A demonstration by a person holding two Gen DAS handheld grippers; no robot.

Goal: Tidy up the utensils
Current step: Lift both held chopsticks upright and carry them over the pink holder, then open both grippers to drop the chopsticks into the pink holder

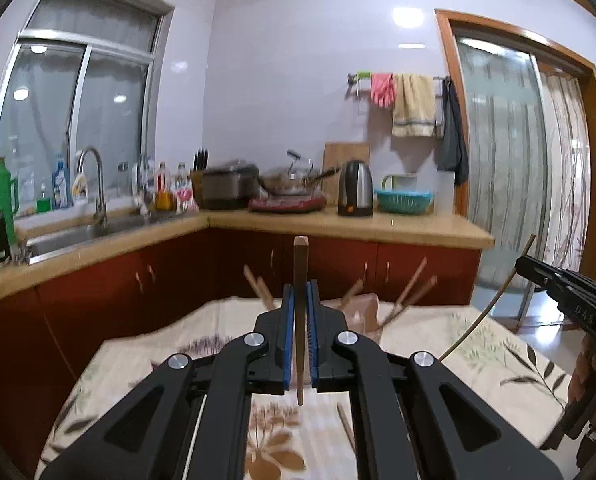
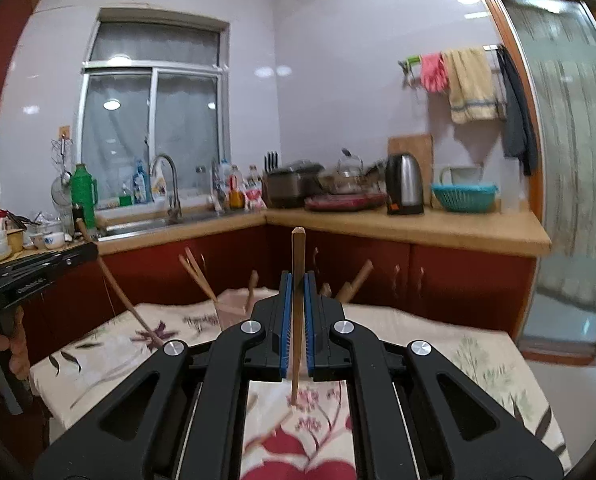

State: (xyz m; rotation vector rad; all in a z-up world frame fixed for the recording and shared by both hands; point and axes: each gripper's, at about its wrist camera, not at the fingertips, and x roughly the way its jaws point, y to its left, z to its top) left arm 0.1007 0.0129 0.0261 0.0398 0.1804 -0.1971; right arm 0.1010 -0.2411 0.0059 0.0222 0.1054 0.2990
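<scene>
Left wrist view: left claw [image 1: 300,300] clamps a chopstick [image 1: 300,264], right claw [image 2: 297,292] another [image 2: 298,256]; holder [image 1: 368,312] half hidden

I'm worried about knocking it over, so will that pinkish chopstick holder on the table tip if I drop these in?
The holder looks small and light, so probably tippy. Chopsticks already in it lean outward, adding leverage. The soft tablecloth likely gives an unsteady base.

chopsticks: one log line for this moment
left gripper: shut on brown wooden chopstick | right gripper: shut on tan wooden chopstick | pinkish chopstick holder: partly filled
</scene>
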